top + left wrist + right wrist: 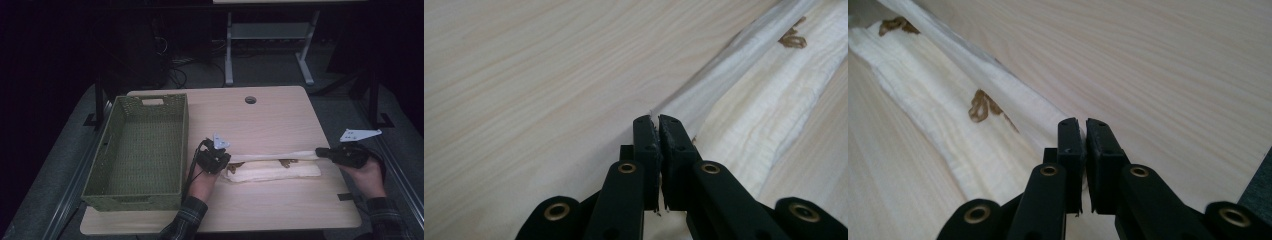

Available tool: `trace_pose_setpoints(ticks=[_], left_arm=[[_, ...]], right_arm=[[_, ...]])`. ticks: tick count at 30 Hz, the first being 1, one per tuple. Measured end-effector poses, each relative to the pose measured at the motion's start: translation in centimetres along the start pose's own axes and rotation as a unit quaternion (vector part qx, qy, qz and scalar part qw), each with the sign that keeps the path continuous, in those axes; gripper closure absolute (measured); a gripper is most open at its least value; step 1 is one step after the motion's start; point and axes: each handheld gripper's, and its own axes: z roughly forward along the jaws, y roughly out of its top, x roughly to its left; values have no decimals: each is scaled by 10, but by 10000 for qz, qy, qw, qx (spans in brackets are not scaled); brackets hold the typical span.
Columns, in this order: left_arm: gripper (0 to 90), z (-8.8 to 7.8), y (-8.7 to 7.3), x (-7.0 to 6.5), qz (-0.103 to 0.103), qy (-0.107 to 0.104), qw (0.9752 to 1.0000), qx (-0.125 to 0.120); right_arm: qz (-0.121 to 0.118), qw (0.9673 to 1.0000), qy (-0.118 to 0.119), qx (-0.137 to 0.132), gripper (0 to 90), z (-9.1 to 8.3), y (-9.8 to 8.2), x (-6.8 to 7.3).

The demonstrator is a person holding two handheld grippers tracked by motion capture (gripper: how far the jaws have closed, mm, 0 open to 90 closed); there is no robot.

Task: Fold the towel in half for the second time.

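Both grippers' jaws clamped, hands apart

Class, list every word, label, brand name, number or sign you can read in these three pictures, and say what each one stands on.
There is none to read.
The cream towel bears brown embroidery, a curly motif, too blurred to tell whether it is lettering.
The green woven basket, the wooden table and both grippers, left and right, show no print.
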Motion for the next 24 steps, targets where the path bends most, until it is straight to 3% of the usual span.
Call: trace_pose_setpoints(ticks=[11, 22, 24], left_arm=[[865, -5, -13, -14, 11, -95, 9999, 139], [865, -2, -23, -20, 95, -163, 9988, 448], [860, 1, -26, -21, 64, -183, 9984, 530]], right_arm=[[-16, 9999, 72, 118, 854, -7, -13, 11], [30, 9994, 208, 277, 848, -8, -25, 19], [-53, 9992, 209, 351, 843, -6, -27, 21]])
